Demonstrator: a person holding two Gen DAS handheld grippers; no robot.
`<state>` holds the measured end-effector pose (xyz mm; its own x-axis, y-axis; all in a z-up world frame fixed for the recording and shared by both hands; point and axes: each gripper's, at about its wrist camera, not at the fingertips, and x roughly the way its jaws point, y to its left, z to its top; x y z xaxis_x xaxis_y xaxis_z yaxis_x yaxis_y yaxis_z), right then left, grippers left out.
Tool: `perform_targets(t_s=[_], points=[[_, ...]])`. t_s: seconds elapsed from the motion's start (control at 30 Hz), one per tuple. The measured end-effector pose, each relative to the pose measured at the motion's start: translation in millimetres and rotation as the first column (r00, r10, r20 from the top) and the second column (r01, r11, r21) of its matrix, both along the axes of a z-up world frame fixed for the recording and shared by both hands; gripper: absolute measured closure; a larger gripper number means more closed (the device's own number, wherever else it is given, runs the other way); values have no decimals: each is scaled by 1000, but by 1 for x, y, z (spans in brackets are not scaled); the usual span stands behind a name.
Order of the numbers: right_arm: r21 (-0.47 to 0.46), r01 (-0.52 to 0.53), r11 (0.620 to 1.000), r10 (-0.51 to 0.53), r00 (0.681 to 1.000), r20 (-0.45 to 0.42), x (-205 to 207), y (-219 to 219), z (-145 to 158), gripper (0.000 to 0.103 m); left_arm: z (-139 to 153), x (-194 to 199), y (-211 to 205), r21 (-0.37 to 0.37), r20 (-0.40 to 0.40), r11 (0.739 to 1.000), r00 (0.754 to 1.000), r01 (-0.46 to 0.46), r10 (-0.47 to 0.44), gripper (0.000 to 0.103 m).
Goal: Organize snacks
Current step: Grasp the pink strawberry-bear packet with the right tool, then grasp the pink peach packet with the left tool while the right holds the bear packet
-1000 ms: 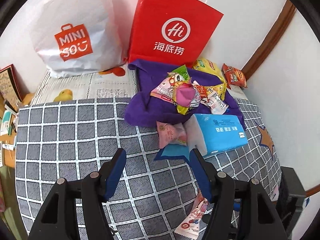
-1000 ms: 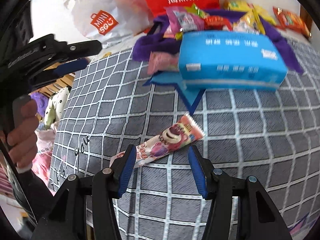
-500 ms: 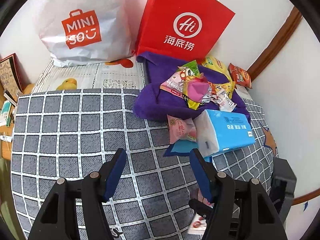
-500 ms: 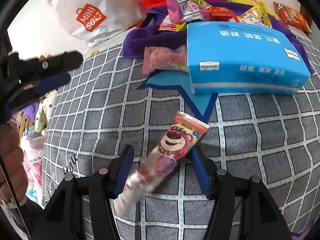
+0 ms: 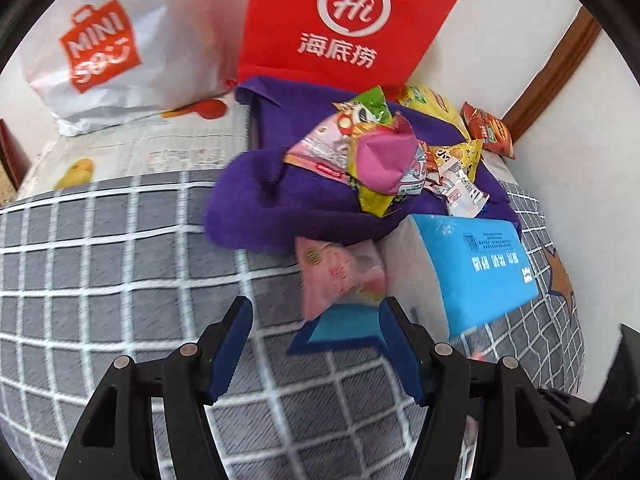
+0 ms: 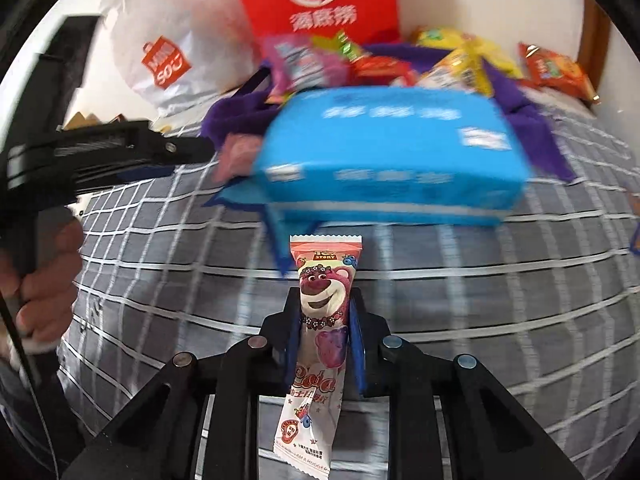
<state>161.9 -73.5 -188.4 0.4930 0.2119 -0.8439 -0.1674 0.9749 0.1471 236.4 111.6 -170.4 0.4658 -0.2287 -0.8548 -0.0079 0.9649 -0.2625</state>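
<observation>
Pickup step: right claw [image 6: 324, 334] has just closed, pinching lollipop packet [image 6: 318, 320]; left claw [image 5: 316, 344] spread, empty, near pink snack [image 5: 340, 272]. Next, probably carry packet to purple bag [image 5: 260, 208] at upper centre

A bedroom at home, and I'm working on the bed.

Under me lies a grey quilt with a white grid pattern [image 5: 120, 280], a cartoon-printed sheet [image 5: 132, 152] beyond it, two shopping bags, one white plastic [image 5: 120, 48] and one red paper [image 5: 352, 20], leaning on the white wall [image 5: 500, 40], with brown wooden trim [image 5: 560, 60].
</observation>
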Motion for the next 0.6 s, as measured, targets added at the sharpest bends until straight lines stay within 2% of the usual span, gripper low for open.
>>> perform_targets(t_s=[0.33,0.43,0.6], points=[[-57,109,992,-108,994,28,-4,-77,0,81,-29,28,-22,13,-4,1000,1000,23,-23,41],[-42,133,990,-131,991,33,-2,-85,2,81,-30,28,-28,29,19,998,999,49,-50,51],[-31,141,989,-140,989,42,1,-87,3,81,-25,19,-30,65,42,996,997,63,-66,55]])
